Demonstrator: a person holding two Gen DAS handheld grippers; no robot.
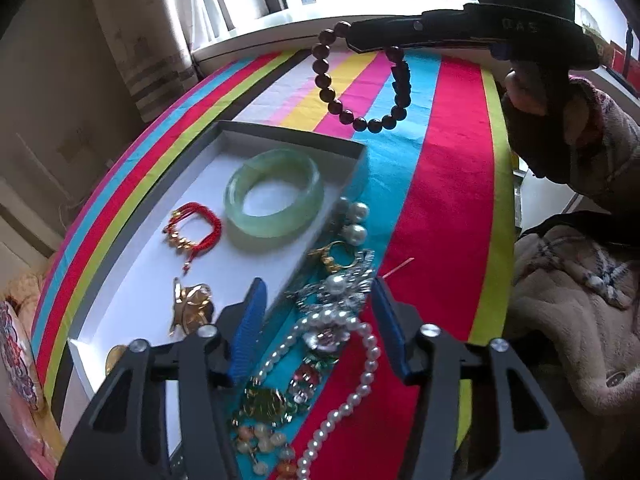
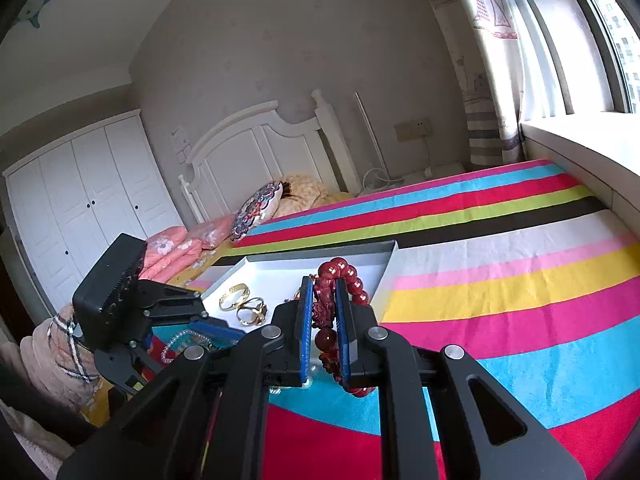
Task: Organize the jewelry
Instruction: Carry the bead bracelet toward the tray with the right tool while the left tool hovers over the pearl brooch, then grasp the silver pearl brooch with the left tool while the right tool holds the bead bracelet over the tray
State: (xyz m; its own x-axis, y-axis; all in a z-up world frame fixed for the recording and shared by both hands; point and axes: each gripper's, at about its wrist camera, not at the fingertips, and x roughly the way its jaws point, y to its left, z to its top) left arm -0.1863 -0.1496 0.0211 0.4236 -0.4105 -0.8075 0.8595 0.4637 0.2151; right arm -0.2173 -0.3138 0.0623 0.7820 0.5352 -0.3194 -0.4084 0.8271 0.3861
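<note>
My right gripper (image 2: 324,282) is shut on a dark red bead bracelet (image 2: 326,338), held in the air above the striped cloth. In the left wrist view the red bead bracelet (image 1: 362,84) hangs in a loop from the right gripper (image 1: 354,38). My left gripper (image 1: 317,283) points down at a pile of jewelry beside the white box (image 1: 132,292). Its blue pads stand apart on either side of a silver brooch with a pearl (image 1: 334,292) and a pearl necklace (image 1: 362,364), with no clear grip. The box holds a green jade bangle (image 1: 276,196), a red cord bracelet (image 1: 194,226) and a gold brooch (image 1: 192,310).
The pile also has pearl earrings (image 1: 354,222), a gold ring (image 1: 334,258) and a gold pendant (image 1: 264,400). Two gold rings (image 2: 244,306) lie in the box. The striped cloth (image 2: 500,280) runs to the window sill (image 2: 580,144). A person's sleeve (image 1: 592,136) and a blanket (image 1: 568,300) are at the right.
</note>
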